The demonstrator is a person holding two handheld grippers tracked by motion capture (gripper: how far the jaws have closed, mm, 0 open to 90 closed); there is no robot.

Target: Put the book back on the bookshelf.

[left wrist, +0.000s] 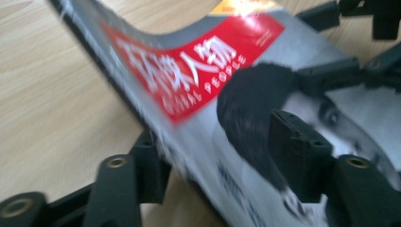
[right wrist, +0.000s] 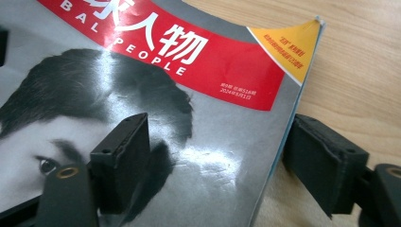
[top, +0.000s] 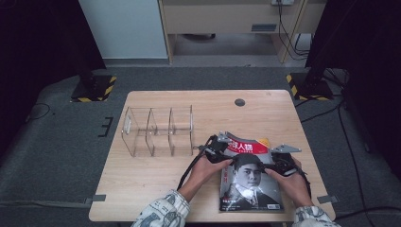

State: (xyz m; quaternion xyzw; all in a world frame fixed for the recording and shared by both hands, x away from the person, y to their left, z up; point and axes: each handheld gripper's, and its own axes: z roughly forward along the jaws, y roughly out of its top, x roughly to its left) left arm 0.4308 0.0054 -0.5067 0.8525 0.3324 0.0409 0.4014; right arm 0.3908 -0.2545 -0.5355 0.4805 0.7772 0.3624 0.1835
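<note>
On the near right part of the worktop (top: pixel 156 184), found a glossy magazine (top: pixel 250 182) lying cover up, its red title band towards the far side and its long left edge raised off the wood and bowed. Saw the left gripper (left wrist: pixel 224 151) set astride that raised edge, one jaw below the pages and one above the cover, about half open and with slack visible around the paper, so not yet pinching. Saw the right gripper (right wrist: pixel 222 149) at the opposite long edge, one jaw resting over the printed portrait and the other out past the page ends just above the wood, standing fairly wide and likewise gripping nothing. Noted a clear acrylic organiser (top: pixel 158 130) with upright dividers well apart to the left, untouched. Judged the magazine light but floppy: thin, limp across its width, likely to sag or fan open if lifted by one corner. Judged the coated cover slick, going by the glare on it, so prone to slide between hard pads unless clamped squarely. Thought the bound left edge the best hold, being the stiffest line, with a second hold midway along the loose page edge to keep the sheets together.
</note>
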